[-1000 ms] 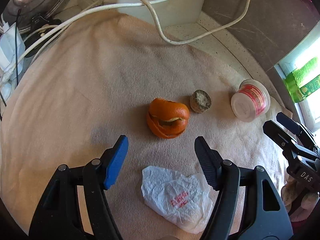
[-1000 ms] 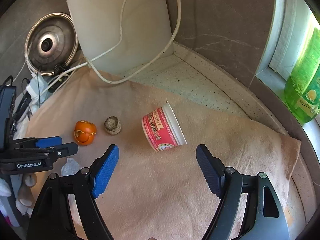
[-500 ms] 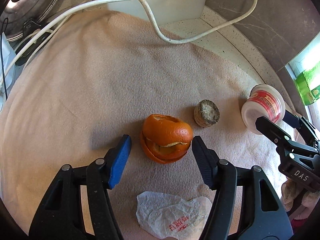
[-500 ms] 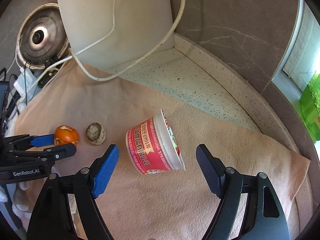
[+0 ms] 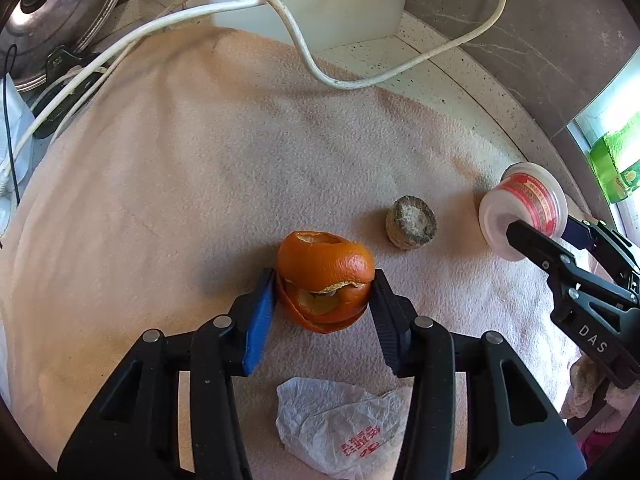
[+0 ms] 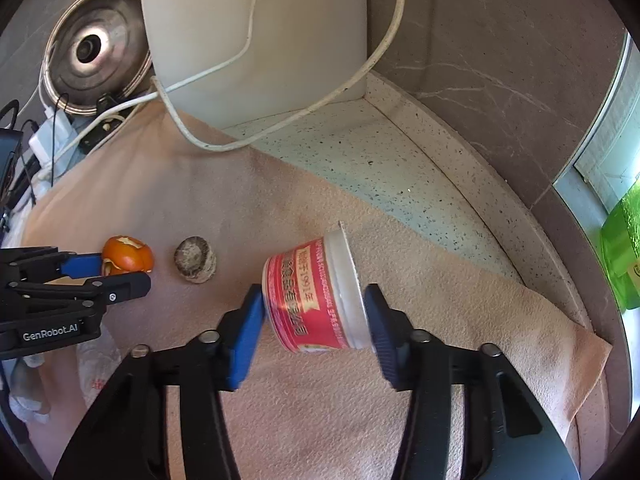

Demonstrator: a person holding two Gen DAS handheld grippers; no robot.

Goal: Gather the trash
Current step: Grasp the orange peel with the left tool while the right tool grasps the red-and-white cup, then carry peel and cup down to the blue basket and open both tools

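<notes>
Item one, nearest in the left wrist view: a crumpled white wrapper (image 5: 340, 428) with red print we cannot read, lying on the peach cloth (image 5: 200, 184) that covers the desk, just behind our left gripper (image 5: 322, 304).

Item two: the orange peel (image 5: 326, 280), a hollow curled shell, sits between the left gripper's fingers (image 5: 258, 320), which are closing and appear to touch both its sides.

Item three: our right gripper (image 6: 314, 316) has its fingers (image 6: 246, 340) closing on a red-and-white plastic cup (image 6: 316, 300) lying on its side, one pad at its base and one at its rim.

Item four: a brown, dried lump (image 5: 410, 222) rests on the cloth between peel and cup, untouched.

Item five, farthest: white cables (image 5: 320, 68), a pale appliance (image 6: 256, 36), a metal lid (image 6: 94, 52), and a green bottle (image 6: 624, 248) at the window.

Risks, in our judgement: the peel is soft and hollow, so a hard squeeze may collapse or split it; the cup is held end to end and could pop or spin out as the fingers tighten.

Writing: "GenRobot.AI" and "DAS" on the gripper bodies. The cup carries Chinese characters with "1991" among them; the rest is too small to read.
</notes>
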